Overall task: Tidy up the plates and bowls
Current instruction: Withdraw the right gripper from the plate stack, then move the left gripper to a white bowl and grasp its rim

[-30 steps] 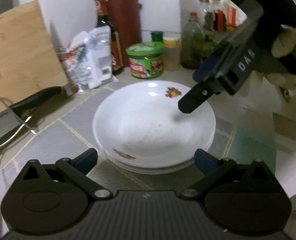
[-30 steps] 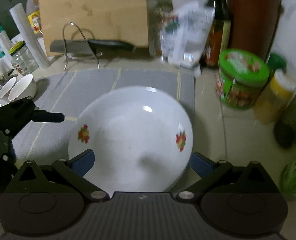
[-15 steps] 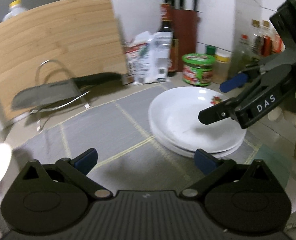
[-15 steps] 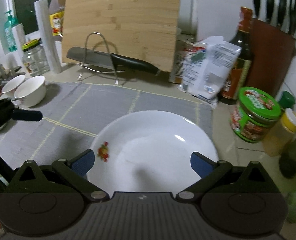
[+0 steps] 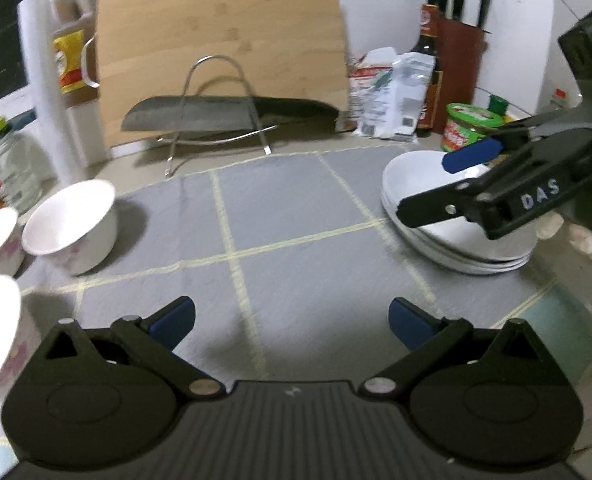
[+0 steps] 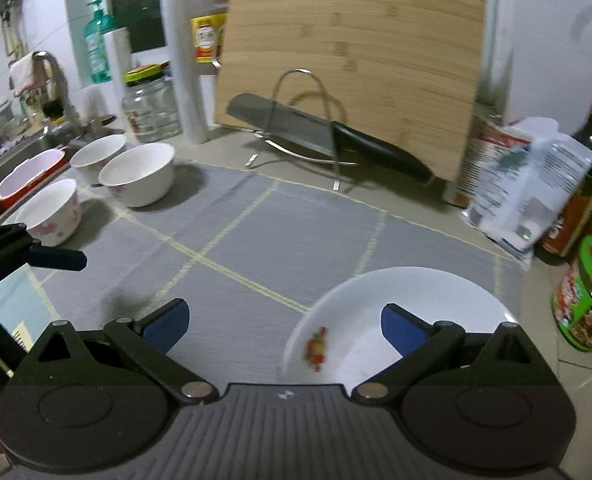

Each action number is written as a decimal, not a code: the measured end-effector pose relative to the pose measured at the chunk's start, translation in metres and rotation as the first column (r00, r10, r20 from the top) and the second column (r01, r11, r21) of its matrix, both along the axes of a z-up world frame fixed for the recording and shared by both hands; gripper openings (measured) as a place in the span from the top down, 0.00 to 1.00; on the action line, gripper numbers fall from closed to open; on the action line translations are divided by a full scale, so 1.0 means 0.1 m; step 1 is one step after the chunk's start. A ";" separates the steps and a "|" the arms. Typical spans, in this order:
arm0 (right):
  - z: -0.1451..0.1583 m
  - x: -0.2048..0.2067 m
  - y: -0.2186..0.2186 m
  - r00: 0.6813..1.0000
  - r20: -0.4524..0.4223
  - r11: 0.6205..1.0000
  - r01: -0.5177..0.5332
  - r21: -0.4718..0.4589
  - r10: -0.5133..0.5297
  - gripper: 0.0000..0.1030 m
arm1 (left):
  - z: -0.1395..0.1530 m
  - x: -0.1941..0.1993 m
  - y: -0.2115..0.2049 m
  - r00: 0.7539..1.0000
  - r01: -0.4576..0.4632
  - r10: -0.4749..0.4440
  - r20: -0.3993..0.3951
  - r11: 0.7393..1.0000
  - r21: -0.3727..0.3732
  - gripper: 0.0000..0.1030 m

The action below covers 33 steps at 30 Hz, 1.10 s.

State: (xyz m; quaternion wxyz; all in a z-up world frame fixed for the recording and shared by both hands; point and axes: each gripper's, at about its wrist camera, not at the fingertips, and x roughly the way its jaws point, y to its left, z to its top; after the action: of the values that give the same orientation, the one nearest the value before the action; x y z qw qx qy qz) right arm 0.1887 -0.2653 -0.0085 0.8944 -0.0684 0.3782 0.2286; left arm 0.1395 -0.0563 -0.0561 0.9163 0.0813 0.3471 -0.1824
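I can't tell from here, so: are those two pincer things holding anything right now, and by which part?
Nothing is held. The left gripper is open over the grey mat. The right gripper is open too, above the stacked plates, gripping none.

Kitchen bench (image 6: 224, 148), beige stone-look top, mostly covered by a grey woven mat with pale yellow grid lines (image 5: 280, 208). White tiled wall (image 5: 379, 4) runs along the bench's back edge. Dark window pane (image 6: 148, 4) at the back left, above a steel sink with a metal tap (image 6: 52, 80) at the left end. Lighting dim and cool; soft shadows on the mat.
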 end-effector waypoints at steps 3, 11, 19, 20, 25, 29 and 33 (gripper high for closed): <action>-0.01 -0.03 0.13 1.000 0.005 1.000 -0.004 -0.008 0.004 0.00 | -0.02 -0.03 0.14 1.000 0.007 -0.007 -0.003 1.000 -0.001 0.01; -0.02 -0.10 0.69 1.000 -0.005 0.998 0.027 -0.060 -0.028 0.00 | 0.01 -0.10 0.63 0.997 0.072 -0.072 -0.003 0.997 -0.017 0.01; -0.03 -0.18 1.33 0.999 -0.008 0.997 0.033 -0.071 -0.034 0.00 | 0.14 -0.12 1.26 0.997 0.071 -0.070 0.044 0.997 -0.023 0.01; -0.04 -0.18 1.40 0.999 -0.009 0.997 0.030 -0.074 -0.030 0.00 | 0.16 -0.10 1.33 0.997 0.068 -0.067 0.049 0.997 -0.024 0.01; -0.13 -0.22 1.76 1.000 -0.022 0.997 -0.013 -0.070 0.011 0.00 | 0.20 -0.05 1.65 0.997 0.048 -0.048 0.060 0.999 -0.005 0.01; -0.28 -0.23 1.99 0.994 -0.079 0.997 -0.071 -0.019 0.069 0.00 | 0.19 -0.02 1.88 0.998 0.020 -0.020 0.066 1.000 0.001 0.01; -0.44 -0.26 2.26 0.985 -0.111 0.990 -0.140 -0.029 0.136 0.00 | 0.18 0.02 2.09 0.998 -0.018 0.018 0.066 1.000 -0.005 0.01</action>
State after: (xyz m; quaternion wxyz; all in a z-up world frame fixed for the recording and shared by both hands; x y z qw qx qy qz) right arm 0.1628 -0.0395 -0.0526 0.8532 -0.0983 0.4249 0.2862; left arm 0.1415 0.1523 -0.0380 0.9291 0.0820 0.3170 -0.1721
